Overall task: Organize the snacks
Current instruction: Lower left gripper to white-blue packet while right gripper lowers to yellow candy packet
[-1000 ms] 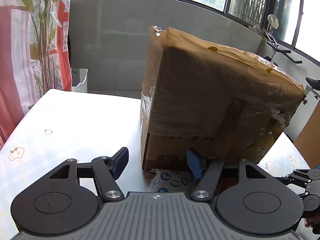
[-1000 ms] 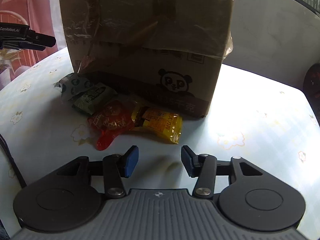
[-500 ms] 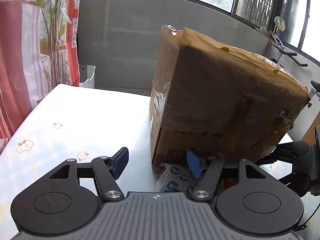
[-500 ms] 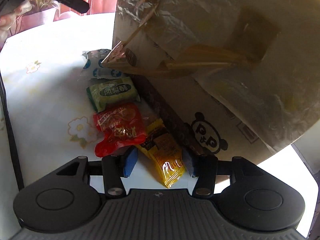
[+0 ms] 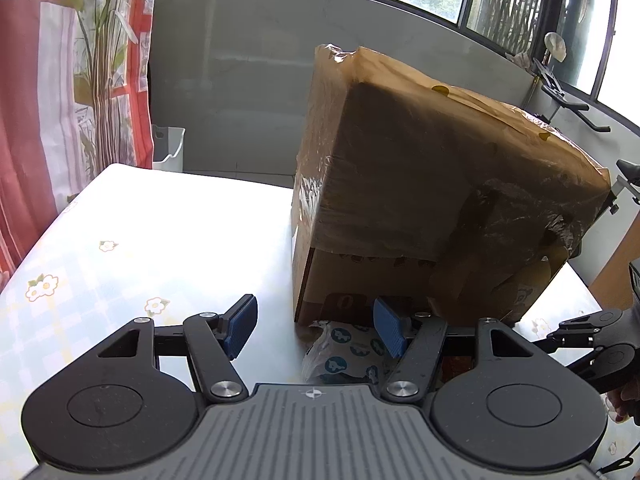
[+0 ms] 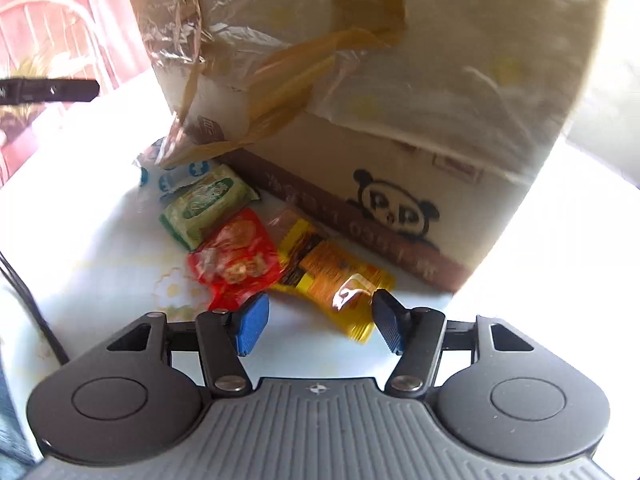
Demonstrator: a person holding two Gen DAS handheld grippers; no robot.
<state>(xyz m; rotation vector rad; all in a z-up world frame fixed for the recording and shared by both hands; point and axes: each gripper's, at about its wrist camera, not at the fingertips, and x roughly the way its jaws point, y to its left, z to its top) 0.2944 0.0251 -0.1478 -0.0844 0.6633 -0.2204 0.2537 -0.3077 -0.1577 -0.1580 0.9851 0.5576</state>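
Observation:
A taped cardboard box [image 5: 420, 184] with a panda print [image 6: 394, 208] stands on the white table [image 5: 160, 232]. Snack packets lie along its base: a yellow one [image 6: 332, 276], a red one [image 6: 234, 260], a green one [image 6: 204, 204] and a white-and-blue one [image 6: 176, 172], which also shows in the left wrist view [image 5: 340, 354]. My right gripper [image 6: 318, 326] is open and empty, its jaws just in front of the yellow and red packets. My left gripper [image 5: 316, 328] is open and empty, near the box corner above the white-and-blue packet.
A red floral curtain [image 5: 60, 92] hangs at the left. A white bin [image 5: 168, 148] stands beyond the table. The right gripper's body [image 5: 600, 344] shows at the left view's right edge. A black cable [image 6: 24, 300] runs along the table's left.
My right gripper has drawn back a little from the box and opened wider; the yellow packet now lies just ahead of its jaws. My left gripper has shifted slightly left.

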